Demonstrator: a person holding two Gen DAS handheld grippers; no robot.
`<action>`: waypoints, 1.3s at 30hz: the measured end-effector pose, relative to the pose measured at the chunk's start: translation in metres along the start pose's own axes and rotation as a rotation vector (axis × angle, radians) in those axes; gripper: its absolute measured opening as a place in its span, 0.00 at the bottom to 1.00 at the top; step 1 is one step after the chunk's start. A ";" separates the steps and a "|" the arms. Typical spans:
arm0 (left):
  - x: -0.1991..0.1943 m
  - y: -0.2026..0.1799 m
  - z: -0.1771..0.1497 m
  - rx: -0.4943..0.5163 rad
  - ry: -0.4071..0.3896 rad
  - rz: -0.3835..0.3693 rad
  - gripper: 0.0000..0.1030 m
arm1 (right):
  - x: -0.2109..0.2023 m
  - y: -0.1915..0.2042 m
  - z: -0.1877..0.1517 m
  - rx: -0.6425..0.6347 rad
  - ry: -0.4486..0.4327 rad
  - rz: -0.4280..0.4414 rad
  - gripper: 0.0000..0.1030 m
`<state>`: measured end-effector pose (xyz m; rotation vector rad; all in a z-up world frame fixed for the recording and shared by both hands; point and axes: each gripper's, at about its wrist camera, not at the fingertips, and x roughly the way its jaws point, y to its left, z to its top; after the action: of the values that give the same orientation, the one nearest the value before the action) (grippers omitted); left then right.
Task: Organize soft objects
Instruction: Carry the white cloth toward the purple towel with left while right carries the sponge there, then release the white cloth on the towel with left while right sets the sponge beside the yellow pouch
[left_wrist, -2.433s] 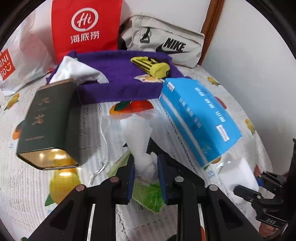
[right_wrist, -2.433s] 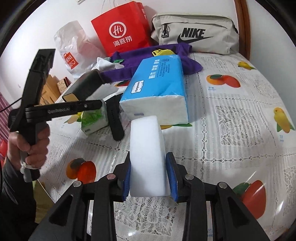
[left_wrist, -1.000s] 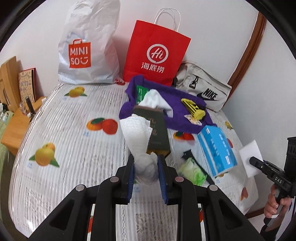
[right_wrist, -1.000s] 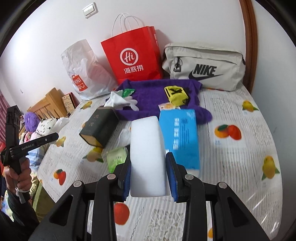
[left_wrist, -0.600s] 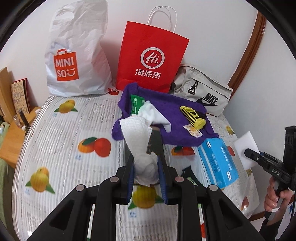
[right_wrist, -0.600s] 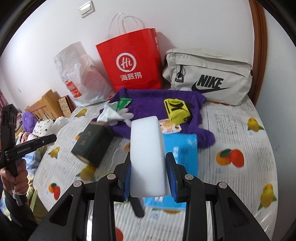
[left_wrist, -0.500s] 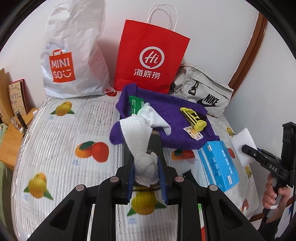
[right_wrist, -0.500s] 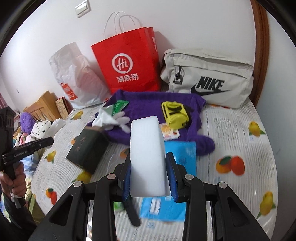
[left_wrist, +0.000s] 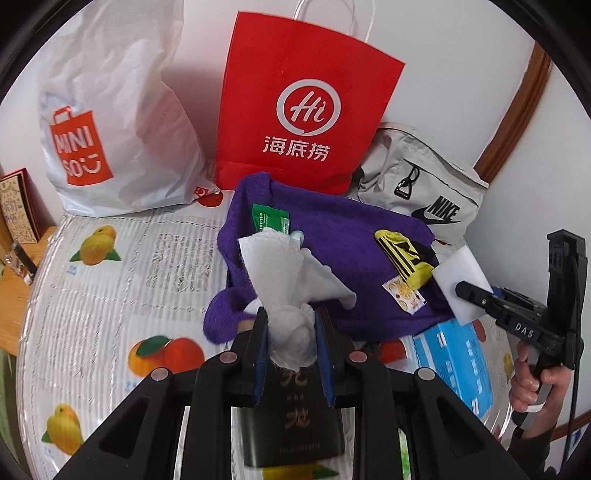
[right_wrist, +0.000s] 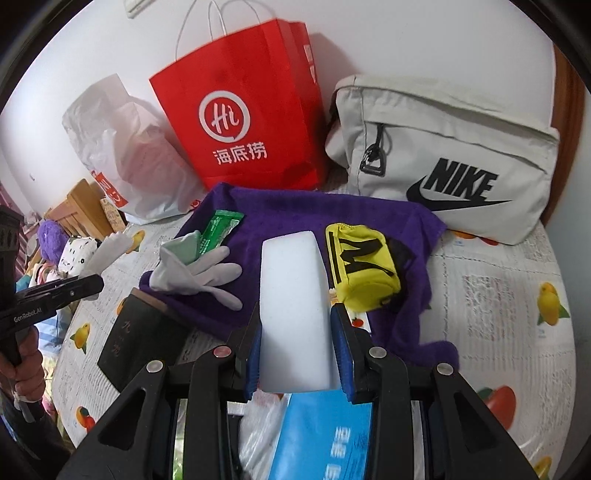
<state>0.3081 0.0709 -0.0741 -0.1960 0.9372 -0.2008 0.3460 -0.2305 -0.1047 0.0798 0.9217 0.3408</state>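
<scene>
2 soft things were in hand, both carried above the table. The left gripper was clamped on a crumpled white paper towel, pinched at its twisted lower end with the loose sheet standing up above the pads. It looked nearly weightless, limp and easy to tear, so a hold on the bunched part seemed safest. The right gripper was clamped across the 2 long sides of a white foam sponge, which appeared light and springy and would likely dent if squeezed harder. Both hung near the purple towel at the table's far edge, where a white glove, a yellow pouch and a green packet already lay.
</scene>
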 end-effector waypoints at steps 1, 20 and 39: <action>0.005 0.000 0.004 -0.004 0.007 -0.004 0.22 | 0.004 0.000 0.002 -0.001 0.004 -0.003 0.33; 0.089 0.001 0.073 -0.016 0.047 0.022 0.22 | 0.071 0.004 0.046 -0.029 0.133 0.026 0.33; 0.118 0.007 0.070 -0.032 0.119 -0.023 0.23 | 0.109 0.010 0.031 -0.087 0.224 -0.005 0.33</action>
<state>0.4334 0.0528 -0.1272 -0.2268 1.0572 -0.2205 0.4286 -0.1838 -0.1669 -0.0414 1.1266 0.3898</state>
